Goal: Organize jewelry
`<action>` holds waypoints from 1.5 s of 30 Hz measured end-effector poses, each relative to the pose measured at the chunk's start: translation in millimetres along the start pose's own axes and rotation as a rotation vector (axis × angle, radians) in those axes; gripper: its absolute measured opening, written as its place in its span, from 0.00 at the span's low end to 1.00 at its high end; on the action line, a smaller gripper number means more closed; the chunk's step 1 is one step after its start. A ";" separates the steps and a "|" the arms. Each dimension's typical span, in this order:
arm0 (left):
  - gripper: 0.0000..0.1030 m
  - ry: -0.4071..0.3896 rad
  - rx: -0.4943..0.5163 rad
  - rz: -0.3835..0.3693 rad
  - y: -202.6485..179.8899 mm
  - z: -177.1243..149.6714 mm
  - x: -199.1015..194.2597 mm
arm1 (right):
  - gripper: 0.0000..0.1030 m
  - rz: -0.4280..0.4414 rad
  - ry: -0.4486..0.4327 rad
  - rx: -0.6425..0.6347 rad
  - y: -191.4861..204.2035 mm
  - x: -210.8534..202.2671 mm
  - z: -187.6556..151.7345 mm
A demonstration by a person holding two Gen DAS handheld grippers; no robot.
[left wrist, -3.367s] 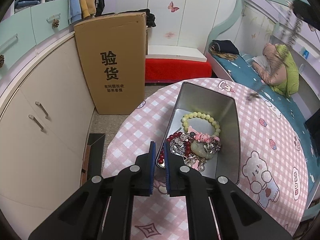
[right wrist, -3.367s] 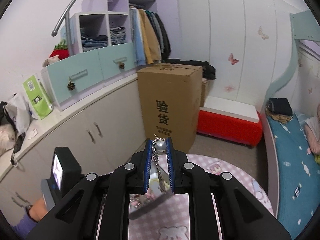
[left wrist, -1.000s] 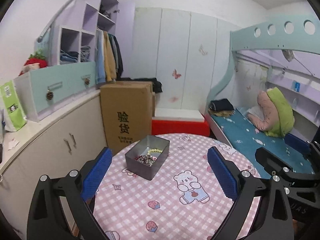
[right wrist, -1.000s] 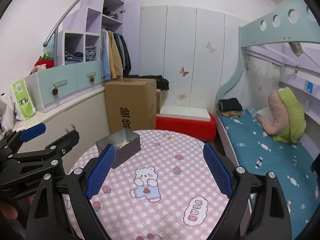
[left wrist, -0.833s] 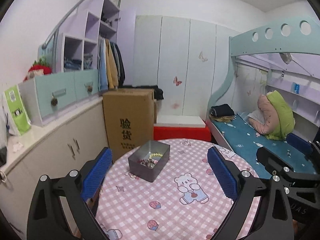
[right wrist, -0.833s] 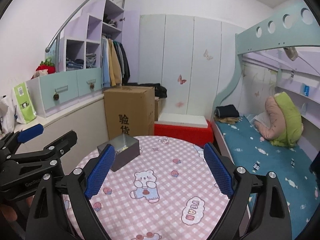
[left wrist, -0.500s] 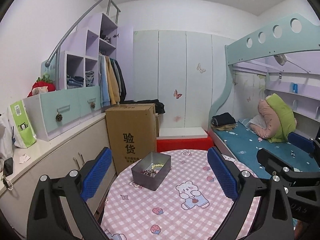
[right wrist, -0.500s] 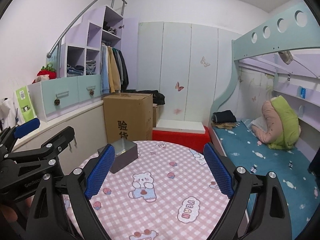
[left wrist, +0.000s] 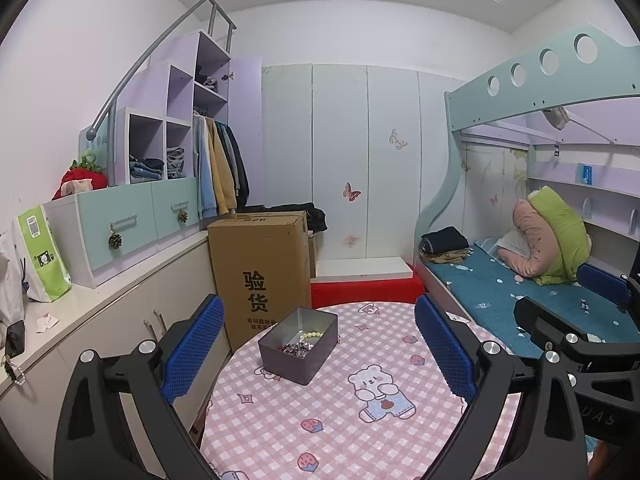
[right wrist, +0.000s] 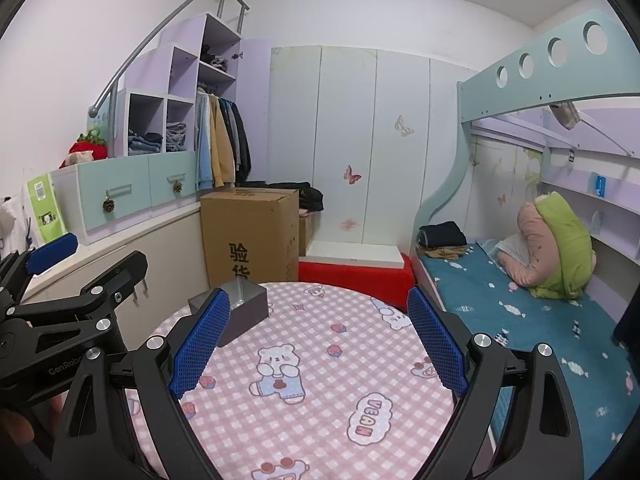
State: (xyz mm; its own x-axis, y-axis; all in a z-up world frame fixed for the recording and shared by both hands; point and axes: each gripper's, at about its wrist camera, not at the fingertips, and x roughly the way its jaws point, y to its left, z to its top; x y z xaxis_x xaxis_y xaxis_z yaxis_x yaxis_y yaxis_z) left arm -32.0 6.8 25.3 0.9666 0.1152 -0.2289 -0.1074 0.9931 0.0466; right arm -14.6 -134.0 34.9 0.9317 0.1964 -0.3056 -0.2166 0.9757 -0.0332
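Observation:
A grey metal tin stands on the far left part of the round pink checked table. It holds a pale green bead bracelet and a heap of red and silver jewelry. My left gripper is wide open and empty, held high and well back from the tin. My right gripper is wide open and empty too. In the right wrist view the tin shows partly behind my left blue pad, and its contents are hidden.
A tall cardboard box stands on the floor behind the table. White cabinets run along the left. A bunk bed with a teal mattress is close on the right. A red bench sits by the wardrobe.
Both grippers were shut near the tin, the right one on a pearl chain. Now both are wide open, empty, raised and drawn back, still rising over the last second.

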 end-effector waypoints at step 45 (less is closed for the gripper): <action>0.91 -0.021 0.028 0.008 -3.7 -3.8 6.2 | 0.85 -0.004 0.016 0.003 -10.1 8.1 -10.3</action>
State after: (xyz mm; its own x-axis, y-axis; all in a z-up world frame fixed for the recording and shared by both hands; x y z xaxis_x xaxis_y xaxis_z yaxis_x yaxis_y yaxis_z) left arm -26.5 3.9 20.0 0.9704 0.1228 -0.2081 -0.1091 0.9911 0.0758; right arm -7.9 -143.2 22.9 0.9277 0.1911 -0.3208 -0.2121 0.9767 -0.0316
